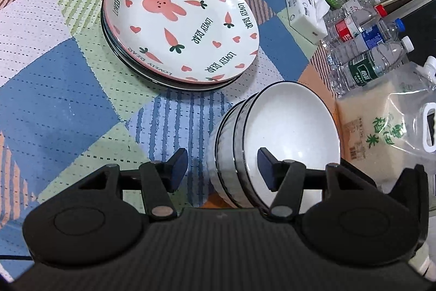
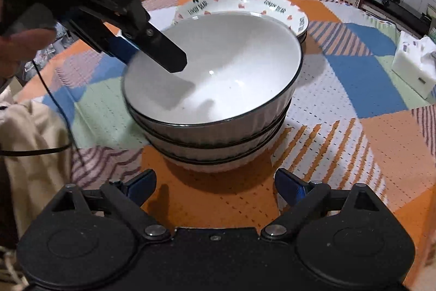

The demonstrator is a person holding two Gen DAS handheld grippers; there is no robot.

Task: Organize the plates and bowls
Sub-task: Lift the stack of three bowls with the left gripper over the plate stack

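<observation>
Left wrist view: a stack of plates [image 1: 179,23] lies on the desk [image 1: 62,89], the top one glossy white with a pink rabbit, carrots and hearts; at least two dark rims show beneath it, the exact count hard to tell. Just beside it stands a stack of bowls [image 1: 272,143], white with thin black rims and ribbed outer walls; three rims show here. The left gripper [image 1: 222,168] has its jaws spread apart, straddling the bowls' near rim, one blue pad inside the top bowl, the other outside; contact cannot be made out. Four clear plastic bottles [image 1: 365,45] lie at the desk's edge, with a tissue box [image 1: 302,15] and a rice bag [image 1: 381,132], partly cut off.

Right wrist view: the bowl stack shows three rims, resting on the patchwork cloth, with the plates half hidden behind. The right gripper [image 2: 215,187] sits just before the bowls, jaws wide and holding nothing. The left gripper's fingers reach over the top bowl's left rim.
</observation>
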